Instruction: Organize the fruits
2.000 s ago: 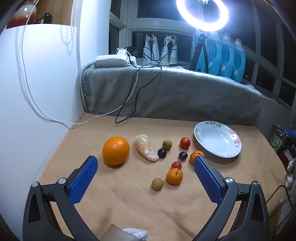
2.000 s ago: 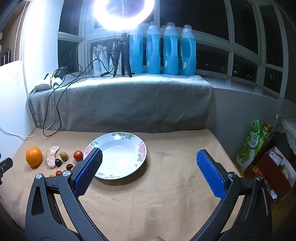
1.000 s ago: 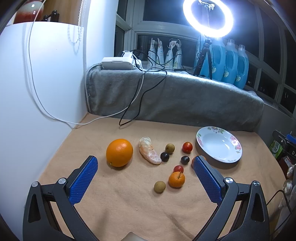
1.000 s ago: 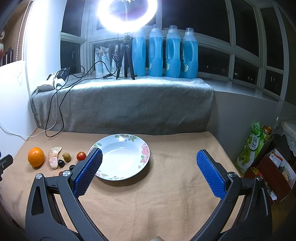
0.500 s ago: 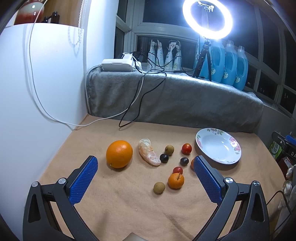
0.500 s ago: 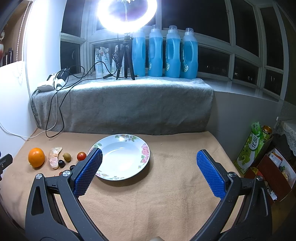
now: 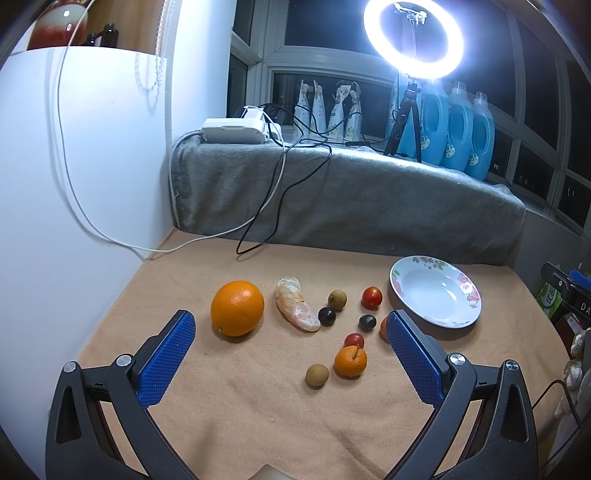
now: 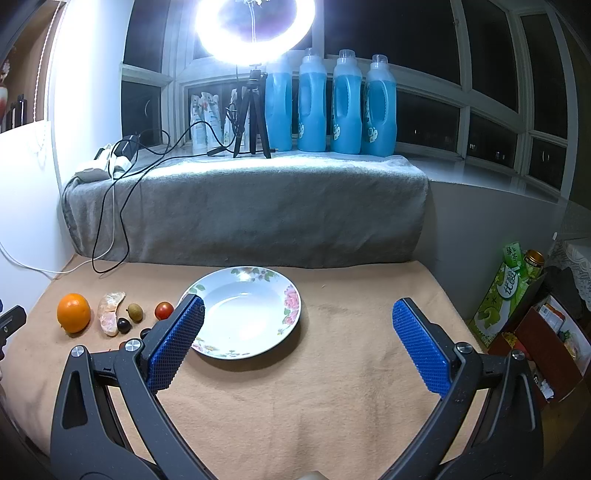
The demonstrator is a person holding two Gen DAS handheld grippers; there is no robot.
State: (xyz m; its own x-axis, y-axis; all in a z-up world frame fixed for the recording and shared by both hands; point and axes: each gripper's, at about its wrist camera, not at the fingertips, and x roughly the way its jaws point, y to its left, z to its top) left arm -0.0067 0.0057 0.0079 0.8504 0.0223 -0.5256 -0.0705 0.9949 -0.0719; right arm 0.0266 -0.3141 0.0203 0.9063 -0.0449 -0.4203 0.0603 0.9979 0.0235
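A big orange (image 7: pixel 237 313), a peeled citrus piece (image 7: pixel 296 310), a small mandarin (image 7: pixel 350 361), cherry tomatoes (image 7: pixel 371 297), dark grapes (image 7: pixel 327 316) and brown longans (image 7: pixel 317 375) lie on the tan cloth. A white floral plate (image 7: pixel 436 297) sits empty to their right; it also shows in the right wrist view (image 8: pixel 243 312). My left gripper (image 7: pixel 291 350) is open and empty, above the cloth in front of the fruit. My right gripper (image 8: pixel 295 339) is open and empty, in front of the plate. The orange (image 8: pixel 73 312) shows far left there.
A grey-towelled sill (image 8: pixel 243 206) runs along the back with a ring light (image 8: pixel 255 29), blue detergent bottles (image 8: pixel 347 107) and a power strip (image 7: pixel 234 134); cables (image 7: pixel 266 218) hang onto the cloth. A white wall (image 7: pixel 74 184) is at left. Boxes (image 8: pixel 513 288) sit off the right edge.
The left wrist view has pulled back and risen slightly over two seconds, so the fruit looks a little farther. The right view has barely shifted. Nothing was grasped.
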